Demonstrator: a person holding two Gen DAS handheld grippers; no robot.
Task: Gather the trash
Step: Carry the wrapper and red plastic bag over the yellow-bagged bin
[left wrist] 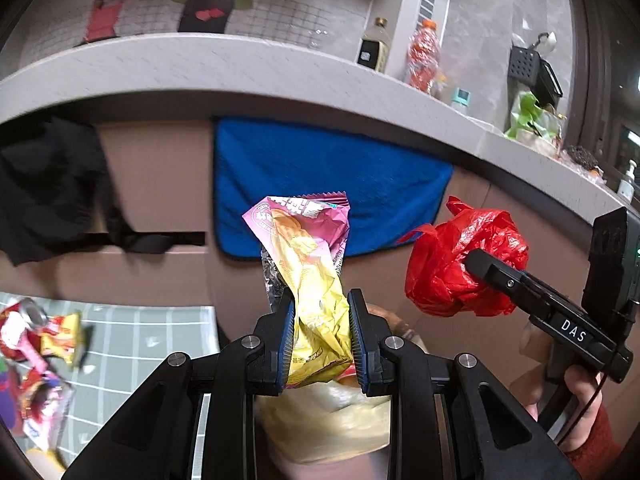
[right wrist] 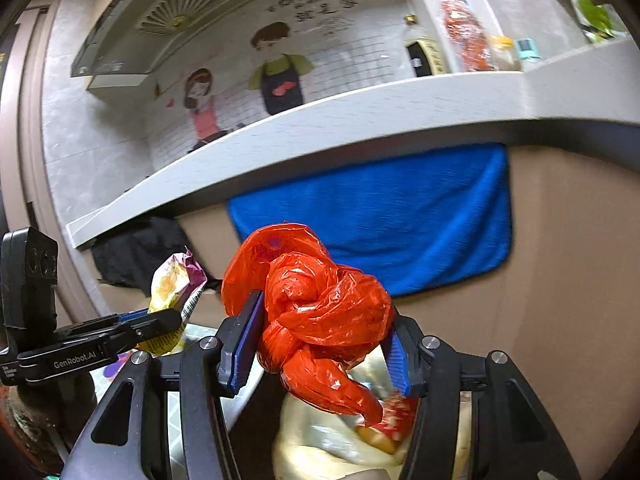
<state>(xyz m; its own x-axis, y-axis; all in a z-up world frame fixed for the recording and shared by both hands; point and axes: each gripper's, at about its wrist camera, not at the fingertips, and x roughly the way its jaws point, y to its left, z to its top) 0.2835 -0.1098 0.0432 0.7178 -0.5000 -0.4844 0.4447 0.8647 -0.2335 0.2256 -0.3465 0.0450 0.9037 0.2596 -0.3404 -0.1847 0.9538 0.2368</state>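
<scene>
My left gripper [left wrist: 322, 332] is shut on a crumpled yellow and pink snack wrapper [left wrist: 308, 264], held upright in the air; the wrapper also shows in the right wrist view [right wrist: 174, 284]. My right gripper [right wrist: 324, 338] is shut on a knotted red plastic bag [right wrist: 320, 308], which shows at the right of the left wrist view [left wrist: 456, 268]. Both hang over a pale yellow trash bag [left wrist: 328, 420], seen below the right gripper too [right wrist: 332, 444], with some trash inside.
Several wrappers and a crushed can [left wrist: 36, 344] lie on a checked cloth at the lower left. A blue towel [left wrist: 320, 192] and a black cloth [left wrist: 44, 192] hang on the brown cabinet front under a grey counter [left wrist: 200, 68] with bottles [left wrist: 424, 56].
</scene>
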